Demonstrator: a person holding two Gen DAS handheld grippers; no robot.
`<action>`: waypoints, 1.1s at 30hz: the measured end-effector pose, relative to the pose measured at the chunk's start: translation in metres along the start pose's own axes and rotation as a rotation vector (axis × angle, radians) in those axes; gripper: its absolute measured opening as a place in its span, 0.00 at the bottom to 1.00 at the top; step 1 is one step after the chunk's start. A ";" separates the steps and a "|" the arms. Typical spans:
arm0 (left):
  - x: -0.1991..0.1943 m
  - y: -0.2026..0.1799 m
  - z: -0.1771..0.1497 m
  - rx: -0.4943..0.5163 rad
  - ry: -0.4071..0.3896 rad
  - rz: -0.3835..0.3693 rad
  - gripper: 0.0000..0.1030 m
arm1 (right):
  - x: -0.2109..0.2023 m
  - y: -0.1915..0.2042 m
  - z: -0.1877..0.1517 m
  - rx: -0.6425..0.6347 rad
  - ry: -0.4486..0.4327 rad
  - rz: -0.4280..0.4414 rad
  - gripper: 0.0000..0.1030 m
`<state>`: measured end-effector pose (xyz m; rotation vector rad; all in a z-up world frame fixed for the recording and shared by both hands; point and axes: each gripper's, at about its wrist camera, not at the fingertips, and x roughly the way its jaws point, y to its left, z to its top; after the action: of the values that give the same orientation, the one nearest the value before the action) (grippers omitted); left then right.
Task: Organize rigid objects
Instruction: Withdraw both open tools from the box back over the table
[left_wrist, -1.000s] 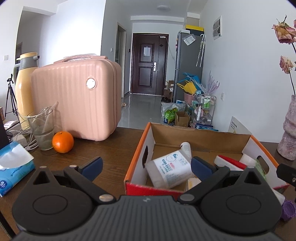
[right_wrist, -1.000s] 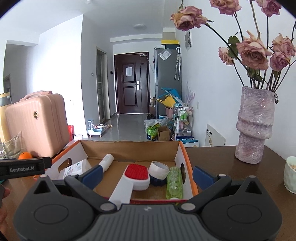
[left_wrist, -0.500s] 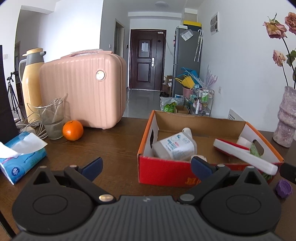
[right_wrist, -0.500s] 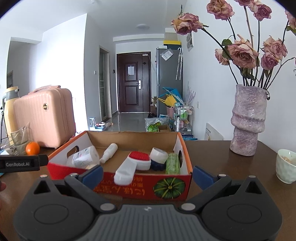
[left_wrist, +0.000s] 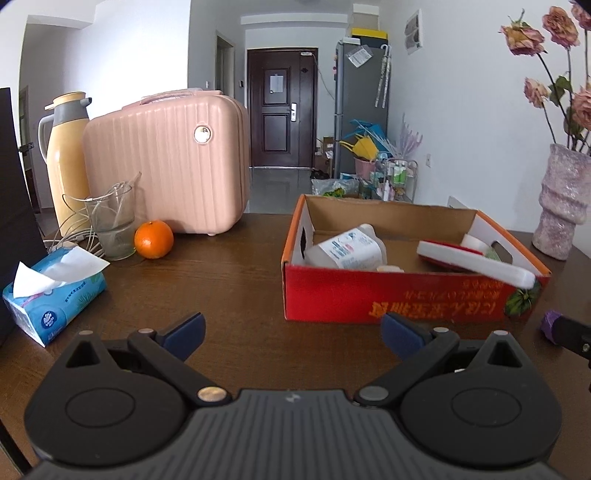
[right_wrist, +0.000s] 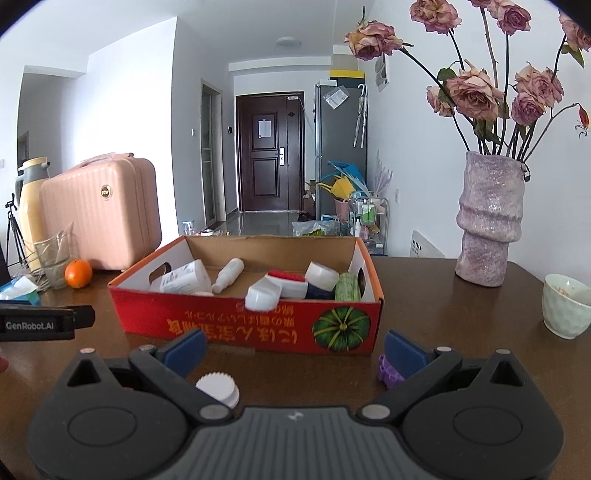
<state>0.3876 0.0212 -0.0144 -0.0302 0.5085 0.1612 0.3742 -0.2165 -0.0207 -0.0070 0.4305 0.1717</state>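
A red cardboard box (left_wrist: 406, 299) (right_wrist: 236, 325) sits on the dark wooden table. Inside lie a white labelled bottle (left_wrist: 347, 248) (right_wrist: 184, 277), a red-and-white brush (left_wrist: 476, 260) (right_wrist: 275, 290), a small white bottle (right_wrist: 229, 275), a tape roll (right_wrist: 321, 273) and a green bottle (right_wrist: 348, 288). My left gripper (left_wrist: 293, 334) stands open and empty in front of the box. My right gripper (right_wrist: 293, 349) is open too, low over the table. A white ridged cap (right_wrist: 218, 388) and a purple piece (right_wrist: 388, 373) (left_wrist: 550, 325) lie on the table near its fingers.
Left of the box stand a pink suitcase (left_wrist: 166, 166), a yellow thermos (left_wrist: 66, 158), a glass (left_wrist: 112, 225), an orange (left_wrist: 153, 239) and a tissue pack (left_wrist: 51, 295). A purple vase with dried roses (right_wrist: 487, 225) and a pale bowl (right_wrist: 565, 310) stand on the right.
Both grippers have drawn back from above the box toward the table's near side and dropped lower. The box front, the white cap and the purple piece have come into view.
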 end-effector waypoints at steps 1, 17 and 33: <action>-0.002 0.000 -0.002 0.005 0.003 -0.003 1.00 | -0.001 0.001 -0.002 -0.001 0.006 0.001 1.00; -0.016 0.009 -0.010 0.030 0.050 -0.088 1.00 | -0.005 0.015 -0.019 0.002 0.059 -0.005 1.00; -0.003 0.030 -0.008 -0.013 0.081 -0.066 1.00 | 0.046 0.046 -0.026 -0.030 0.198 0.016 0.92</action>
<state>0.3764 0.0494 -0.0195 -0.0661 0.5867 0.0990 0.3969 -0.1650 -0.0623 -0.0500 0.6256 0.1938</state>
